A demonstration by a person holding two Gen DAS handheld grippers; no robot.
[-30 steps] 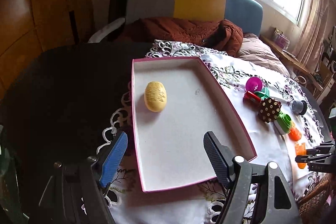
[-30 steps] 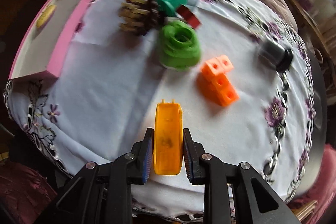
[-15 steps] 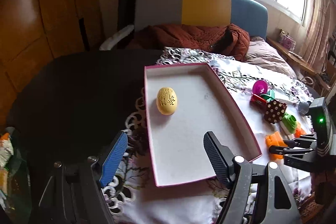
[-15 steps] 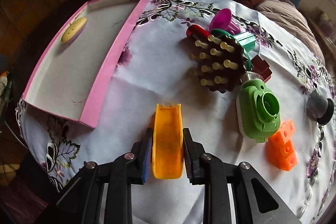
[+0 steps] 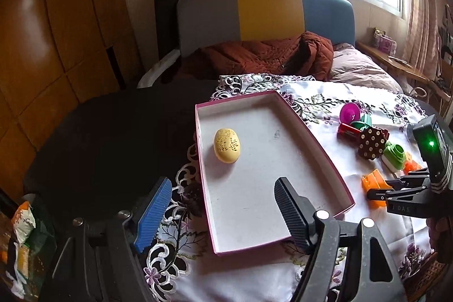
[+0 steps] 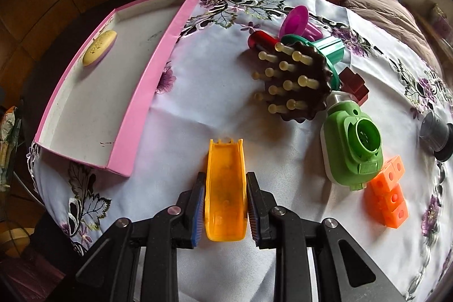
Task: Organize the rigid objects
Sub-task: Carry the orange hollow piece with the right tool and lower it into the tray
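right tool (image 6: 225, 203): clamped on an orange scoop-shaped piece (image 6: 225, 188), pads pressed on its two long sides, open trough facing the camera; it is over the white embroidered cloth (image 6: 215, 104), just beside the near right corner of the box.
left tool (image 5: 223, 214): fingers wide apart with nothing between them, poised over the near end of the box.
box (image 6: 147, 92): shallow, pink walls, white inside, lying on the cloth at the left part of the surface; it holds only a yellow oval piece (image 5: 227, 145) close to its far left wall.
loose pieces: grouped on the cloth to the right of the box, apart from it.
brown peg disc (image 6: 294, 81): tilted, cream pegs facing the camera, leaning among a magenta cup (image 6: 296, 19), a teal flanged piece (image 6: 328, 47) and a dark red block (image 6: 354, 85).
green round-holed piece (image 6: 352, 143): just beside the peg disc, on its near right.
orange cube block (image 6: 388, 193): touching or nearly touching the green piece; which, i cannot tell.
grey cylinder (image 6: 434, 130): alone near the right edge of the cloth.
background: a bed with a rust-coloured quilt (image 5: 269, 55) behind the surface.
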